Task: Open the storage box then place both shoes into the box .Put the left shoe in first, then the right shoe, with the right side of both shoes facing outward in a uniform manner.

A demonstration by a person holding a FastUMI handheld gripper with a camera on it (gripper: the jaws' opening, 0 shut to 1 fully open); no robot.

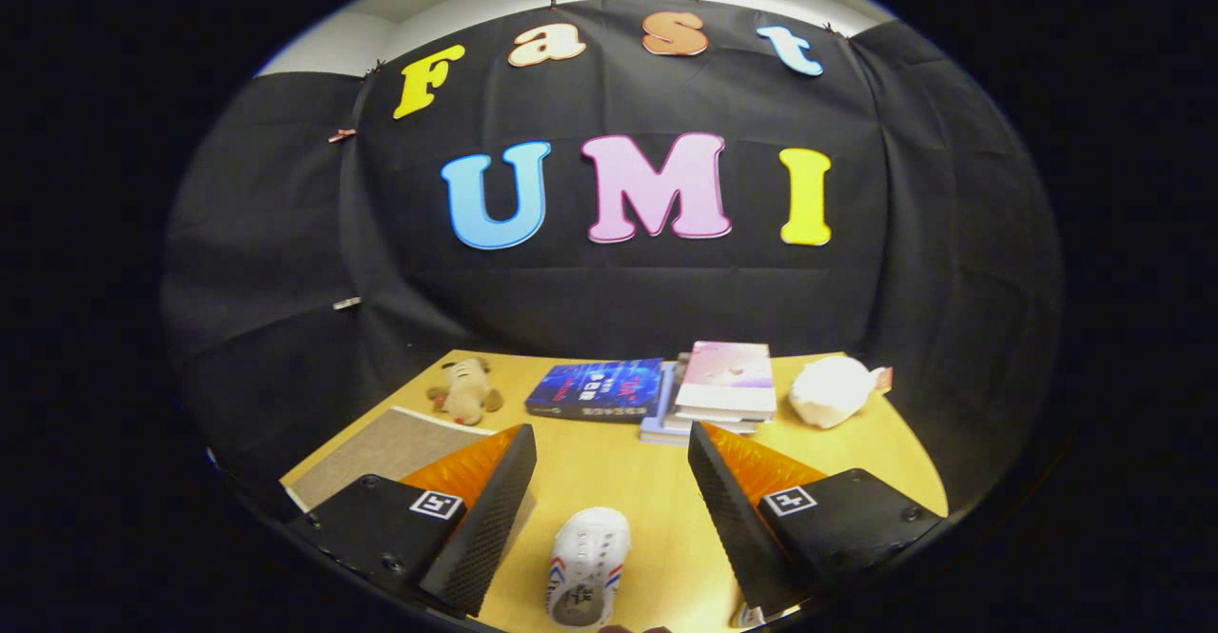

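Claw: gripper hung above the table, fingers spread wide, pinching nothing.
Shoe: a white shoe lay on the table between the fingers and below them, untouched, toe pointing ahead; which foot it fit could not be told.
Progress: by the look of it, the task had hardly begun; the shoe sat loose on the table, not yet packed, and opening the box and placing both shoes were left.
Containers: no opened box with shoes inside was to be seen; a flat grey-brown panel lay beside the left finger, perhaps a lid, uncertain.
Beyond: a plush dog, a blue book, stacked books, a white plush.
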